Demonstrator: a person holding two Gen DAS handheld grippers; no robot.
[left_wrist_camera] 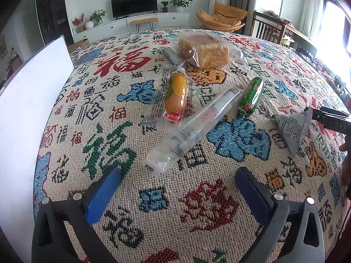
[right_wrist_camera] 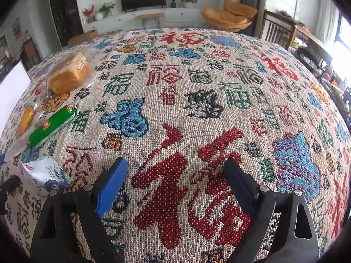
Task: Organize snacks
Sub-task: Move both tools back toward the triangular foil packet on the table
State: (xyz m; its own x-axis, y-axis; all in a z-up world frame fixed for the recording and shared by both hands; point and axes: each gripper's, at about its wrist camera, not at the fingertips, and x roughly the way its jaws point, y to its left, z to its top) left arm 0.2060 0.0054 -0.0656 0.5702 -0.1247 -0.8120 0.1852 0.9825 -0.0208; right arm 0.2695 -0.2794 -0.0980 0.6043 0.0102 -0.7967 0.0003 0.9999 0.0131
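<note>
We hold both the left gripper (left_wrist_camera: 177, 173) and right gripper (right_wrist_camera: 176, 164) with jaws wide and empty. The snacks — bread (left_wrist_camera: 204, 51), corn sausage (left_wrist_camera: 176, 96), green sausage (left_wrist_camera: 251, 96), clear packet (left_wrist_camera: 193, 127) — lie mid-frame on the worktop (left_wrist_camera: 153, 208), within reach for sorting.

In the left wrist view, the white board (left_wrist_camera: 33, 100) runs off the left edge, and the right hand-held gripper (left_wrist_camera: 329, 118) is cut by the right edge. In the right wrist view, the corn sausage (right_wrist_camera: 26, 118) is partly hidden under clear wrapping; the print on the white snack packet (right_wrist_camera: 43, 173) is too small to read.
</note>
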